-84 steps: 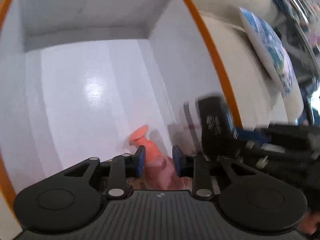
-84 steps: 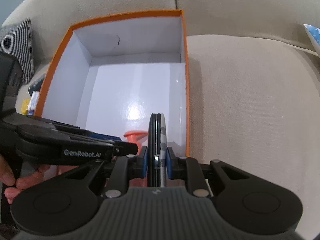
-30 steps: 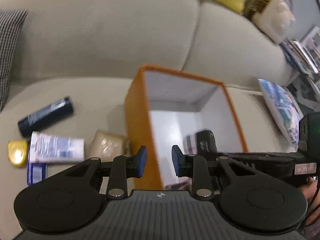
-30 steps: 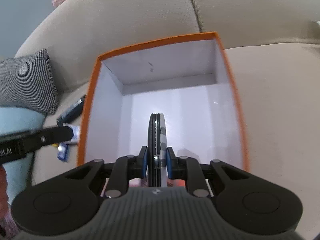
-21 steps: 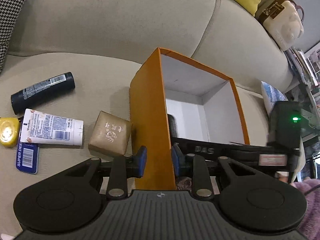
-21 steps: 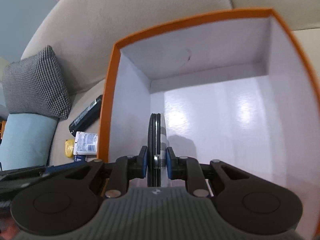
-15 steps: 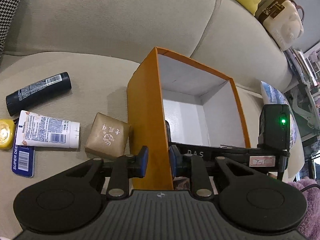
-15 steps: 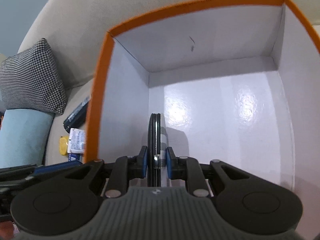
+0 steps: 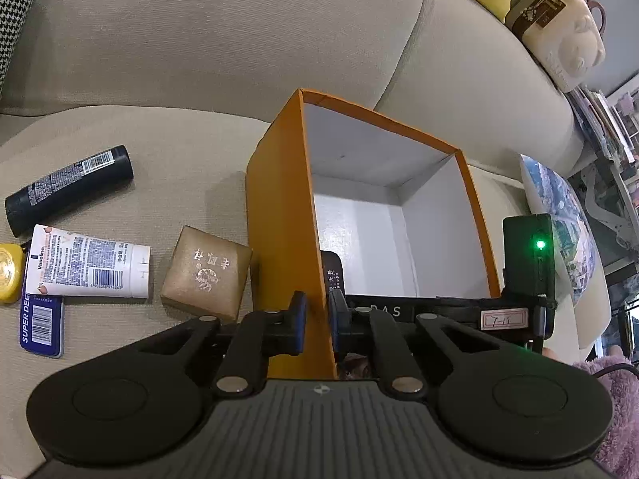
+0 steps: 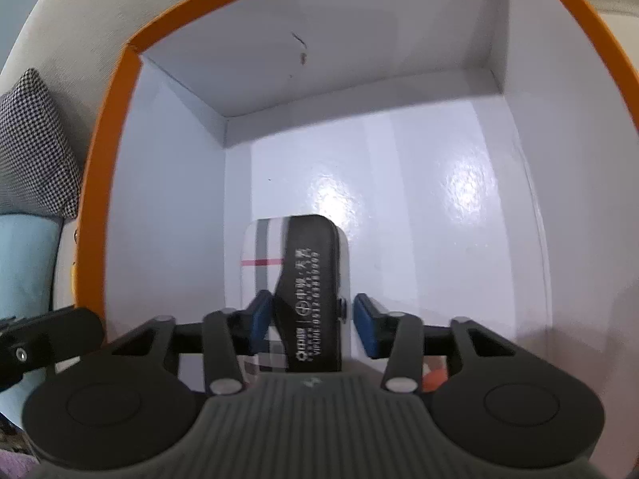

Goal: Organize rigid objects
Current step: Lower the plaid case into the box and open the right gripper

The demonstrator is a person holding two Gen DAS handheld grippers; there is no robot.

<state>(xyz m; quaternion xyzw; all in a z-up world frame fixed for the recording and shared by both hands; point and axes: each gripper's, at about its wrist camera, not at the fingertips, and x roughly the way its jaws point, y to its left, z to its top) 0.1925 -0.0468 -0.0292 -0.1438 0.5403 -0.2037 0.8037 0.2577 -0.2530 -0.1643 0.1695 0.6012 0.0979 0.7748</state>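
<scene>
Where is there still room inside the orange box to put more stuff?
Inside the orange box, the white floor behind and right of the black-and-plaid case, up to the back and right walls, is bare. The near left corner is crowded: the case lies there between the right gripper's open jaws.

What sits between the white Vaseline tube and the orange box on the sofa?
A small gold-brown box with foil lettering lies between the Vaseline tube and the orange box, as the left wrist view shows.
</scene>
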